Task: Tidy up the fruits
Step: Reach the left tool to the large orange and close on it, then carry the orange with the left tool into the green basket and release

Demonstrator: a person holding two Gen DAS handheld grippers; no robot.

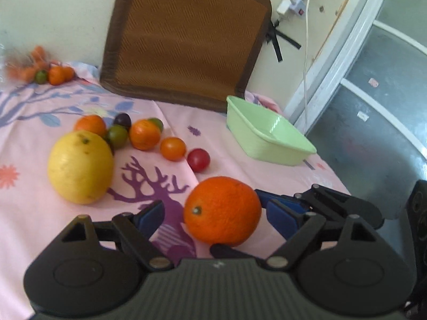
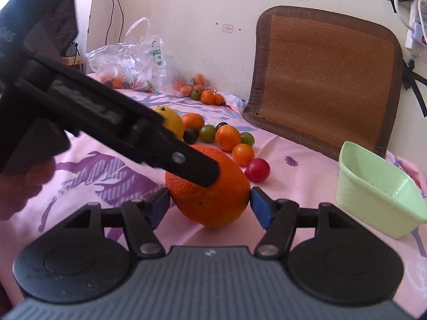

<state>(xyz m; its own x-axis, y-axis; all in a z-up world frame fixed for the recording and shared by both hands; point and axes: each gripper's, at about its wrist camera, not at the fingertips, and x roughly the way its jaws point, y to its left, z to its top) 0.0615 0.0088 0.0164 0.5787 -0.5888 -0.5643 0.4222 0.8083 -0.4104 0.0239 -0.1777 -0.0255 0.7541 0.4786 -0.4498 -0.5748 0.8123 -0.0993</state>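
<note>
Pink cloth point(image 1: 226, 157), orange point(image 2: 210, 189) btwn right gripper point(image 2: 210, 208) jaws

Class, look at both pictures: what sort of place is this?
Probably a room in a home: a pink patterned cloth covers the surface, a woven cushion leans on the wall, and a power strip hangs there.

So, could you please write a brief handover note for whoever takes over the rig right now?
Right gripper: open, pads either side of the big orange, close to its skin, not clearly clamped.
Left gripper: open, around the same orange from the other side.
Green tub: empty, to the right.
Grapefruit, red tomato and small fruits lie loose on the pink cloth.
Done: nothing in the tub. Left: everything.
</note>
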